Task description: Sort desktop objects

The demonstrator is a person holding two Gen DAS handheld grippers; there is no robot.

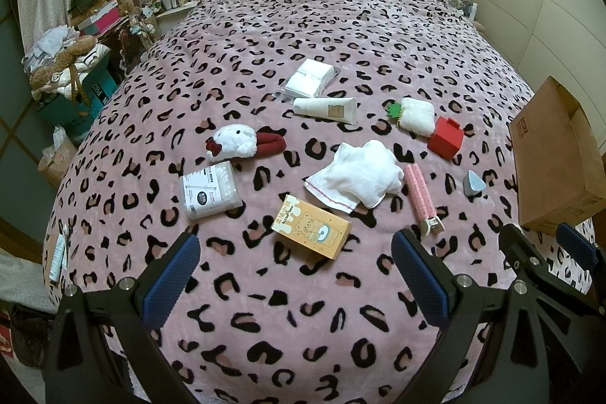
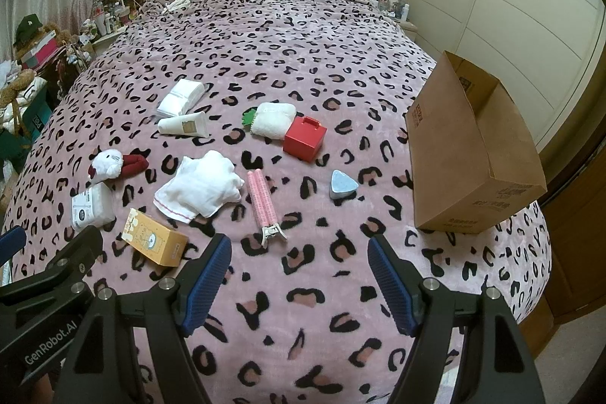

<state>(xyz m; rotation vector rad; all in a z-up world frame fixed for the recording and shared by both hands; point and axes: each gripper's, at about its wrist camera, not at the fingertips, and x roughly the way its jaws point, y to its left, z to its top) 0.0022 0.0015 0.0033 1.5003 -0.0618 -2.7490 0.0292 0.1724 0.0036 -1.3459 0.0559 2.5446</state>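
Since nothing's sorted yet, both the left gripper [image 1: 295,275] and right gripper [image 2: 299,279] are hovering wide open, empty, facing the cardboard box [image 2: 473,154].

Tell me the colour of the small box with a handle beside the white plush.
Red; the small box shows best in the right wrist view, touching the white plush.

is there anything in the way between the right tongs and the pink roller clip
Nothing visible. The right tongs hang open over bare bedspread, and the pink roller clip lies just ahead, its handle end toward them. The white cloth lies beside it, apart.
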